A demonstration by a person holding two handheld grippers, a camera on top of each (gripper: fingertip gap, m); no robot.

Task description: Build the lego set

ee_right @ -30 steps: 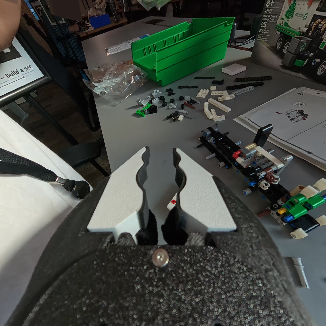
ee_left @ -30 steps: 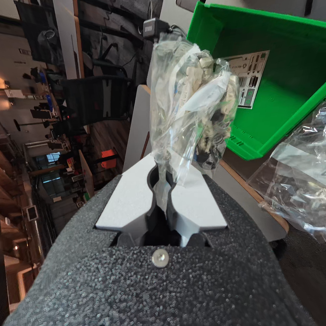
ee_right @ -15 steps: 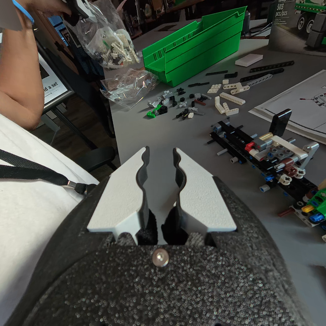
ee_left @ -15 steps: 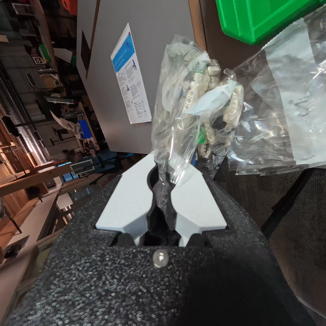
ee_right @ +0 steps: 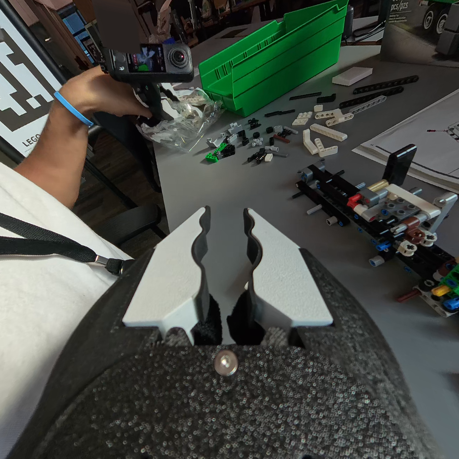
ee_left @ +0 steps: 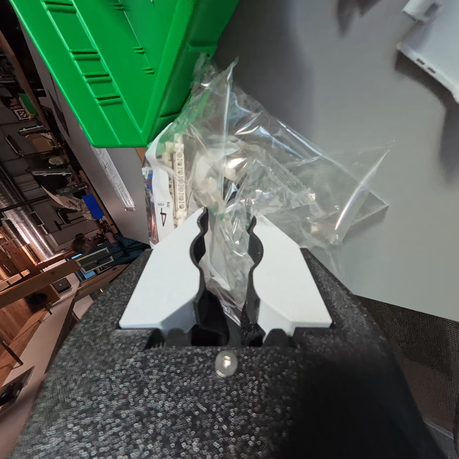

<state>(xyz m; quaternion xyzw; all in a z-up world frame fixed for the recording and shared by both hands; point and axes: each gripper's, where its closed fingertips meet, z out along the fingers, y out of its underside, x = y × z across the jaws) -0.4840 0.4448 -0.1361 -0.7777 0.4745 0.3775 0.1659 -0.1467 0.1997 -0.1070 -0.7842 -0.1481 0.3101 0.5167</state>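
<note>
Two clear bags heaped at the edge of the grey table (ee_left: 323, 74), just beside the green bin (ee_left: 111, 62)

Left gripper (ee_left: 227, 218) parted fairly wide around the twisted neck of the parts bag (ee_left: 198, 178): film running between the pads, clear gap on the left pad, so not pinched. Crumpled empty bag (ee_left: 310, 178) touching it on the right. Right gripper (ee_right: 226, 211) also parted, nothing between the pads, low over bare table, well apart from the loose parts (ee_right: 260, 141) and near the half-built model (ee_right: 372, 211). Handling guess for the parts bag: light-ish but lumpy, slick thin film, contents free to slosh about, probably tough enough not to tear easily. Best bet for a hold: the bunched neck, where the layers stack up, not the smooth belly or a single flap.
</note>
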